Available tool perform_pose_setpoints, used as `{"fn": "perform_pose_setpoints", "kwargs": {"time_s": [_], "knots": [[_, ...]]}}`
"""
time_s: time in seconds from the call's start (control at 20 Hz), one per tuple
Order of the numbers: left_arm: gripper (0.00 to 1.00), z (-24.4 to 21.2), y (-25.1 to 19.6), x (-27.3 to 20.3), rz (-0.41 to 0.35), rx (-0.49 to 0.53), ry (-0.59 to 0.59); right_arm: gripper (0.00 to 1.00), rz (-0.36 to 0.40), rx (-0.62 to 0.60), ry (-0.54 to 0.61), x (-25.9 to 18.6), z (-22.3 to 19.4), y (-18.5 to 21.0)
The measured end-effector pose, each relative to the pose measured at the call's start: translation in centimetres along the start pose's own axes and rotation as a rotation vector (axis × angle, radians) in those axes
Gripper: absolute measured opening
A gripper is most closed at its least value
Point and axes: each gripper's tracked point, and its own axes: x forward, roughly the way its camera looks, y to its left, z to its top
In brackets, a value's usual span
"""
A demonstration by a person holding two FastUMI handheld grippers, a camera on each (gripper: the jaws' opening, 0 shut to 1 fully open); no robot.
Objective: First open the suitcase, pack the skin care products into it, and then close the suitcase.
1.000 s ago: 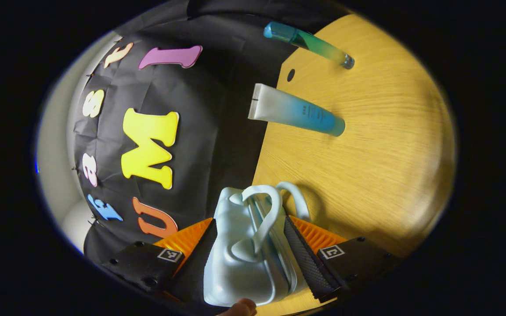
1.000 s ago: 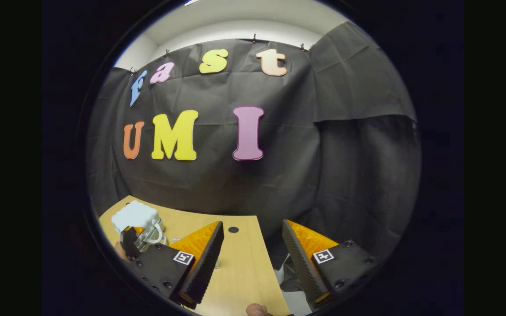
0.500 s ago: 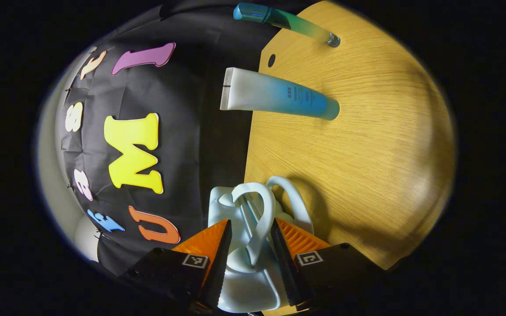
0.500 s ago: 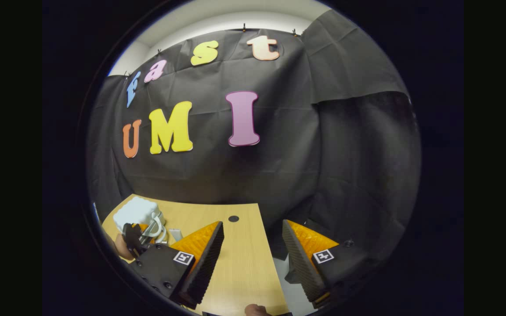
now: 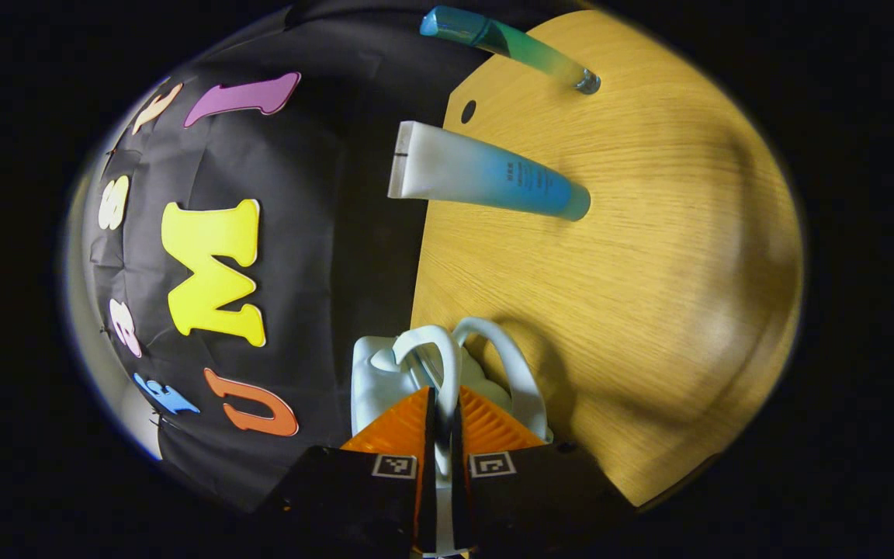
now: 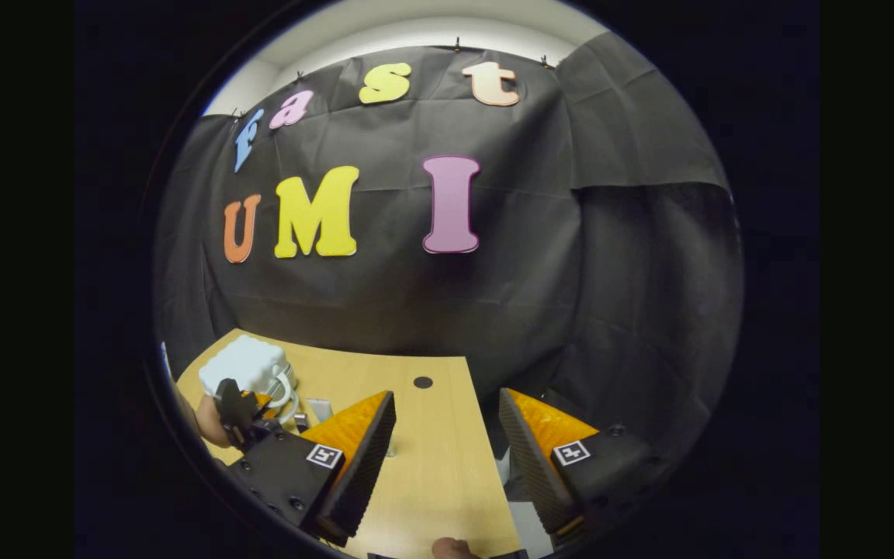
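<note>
While the left gripper point(image 5: 441, 435) is clamped on one handle point(image 5: 439, 365) of the pale, unopened suitcase point(image 5: 385, 373) at the worktop point(image 5: 649, 256) edge, the right gripper point(image 6: 447, 442) hangs wide open and empty, and tube point(image 5: 486, 175) and bottle point(image 5: 509, 46) remain unpacked.

Wooden table point(image 6: 431, 458) at 6 o'clock in right gripper view, light grain, small round hole point(image 6: 423, 382) near its far edge. Black cloth wall point(image 6: 493, 295) behind, creased, running 9 to 3 o'clock. Pale wall strip point(image 6: 416, 35) at 12 o'clock, lit brightly.
</note>
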Motion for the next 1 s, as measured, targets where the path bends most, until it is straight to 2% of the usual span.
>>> {"fn": "perform_pose_setpoints", "kwargs": {"time_s": [0.15,0.2,0.4,0.55,0.75,1.0], "knots": [[0.05,-0.8,1.8,-1.1,-0.021,-0.154,-0.035,0.79,-0.011,-0.019,-0.033,-0.9,1.8,2.3],[0.04,-0.8,4.0,-2.0,-0.005,-0.233,-0.081,0.79,-0.014,-0.028,-0.047,-1.4,2.7,3.8],[0.03,-2.0,9.2,-3.5,-0.007,-0.400,-0.162,0.80,-0.016,-0.014,-0.063,-2.2,3.9,8.4],[0.03,-4.3,13.8,-4.7,0.043,-0.456,-0.201,0.80,-0.030,-0.031,-0.075,-2.7,4.5,11.8],[0.03,-8.9,18.7,-5.2,0.061,-0.543,-0.236,0.80,-0.034,-0.037,-0.092,-3.7,5.0,16.7],[0.03,-17.1,23.7,-4.4,0.090,-0.705,-0.229,0.80,-0.063,-0.044,-0.102,-4.4,5.7,21.3]]}}
